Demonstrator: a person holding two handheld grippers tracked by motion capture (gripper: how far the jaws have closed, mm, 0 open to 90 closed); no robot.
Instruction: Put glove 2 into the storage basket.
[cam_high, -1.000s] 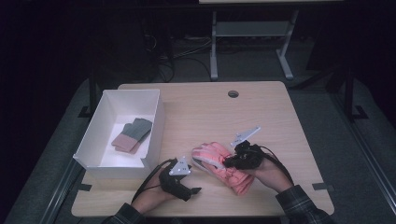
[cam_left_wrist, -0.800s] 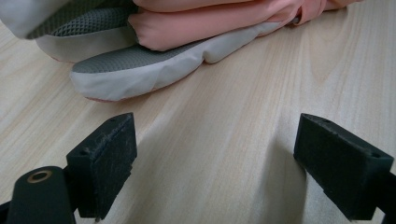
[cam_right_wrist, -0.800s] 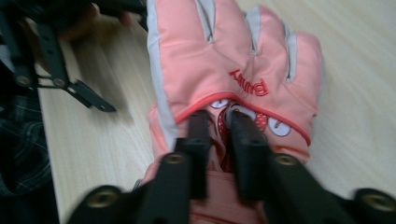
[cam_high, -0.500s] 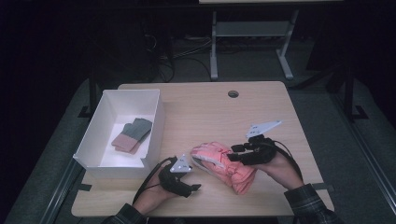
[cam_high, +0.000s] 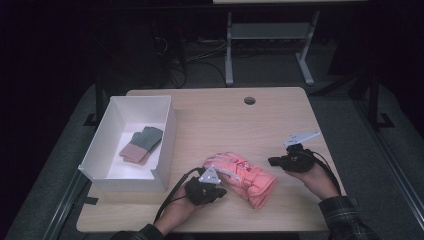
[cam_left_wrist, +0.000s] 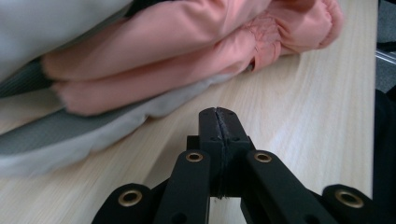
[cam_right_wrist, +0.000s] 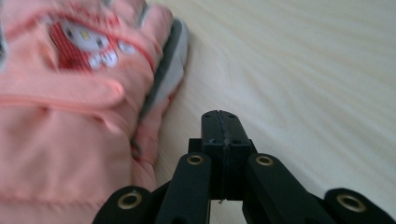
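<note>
A pair of pink padded gloves lies stacked near the front middle of the table, with a grey-white palm side and a cartoon patch. My left gripper rests just left of the gloves, jaws shut on nothing. My right gripper sits a little to the right of the gloves, apart from them, jaws also shut and empty.
A white open box stands at the table's left, holding a green and pink pair of gloves. A round cable hole is at the back of the wooden table. Beyond stands a metal frame.
My right gripper has let go of the pink gloves and drawn back to the right. The gloves now lie flat on the table. The left gripper has barely moved.
</note>
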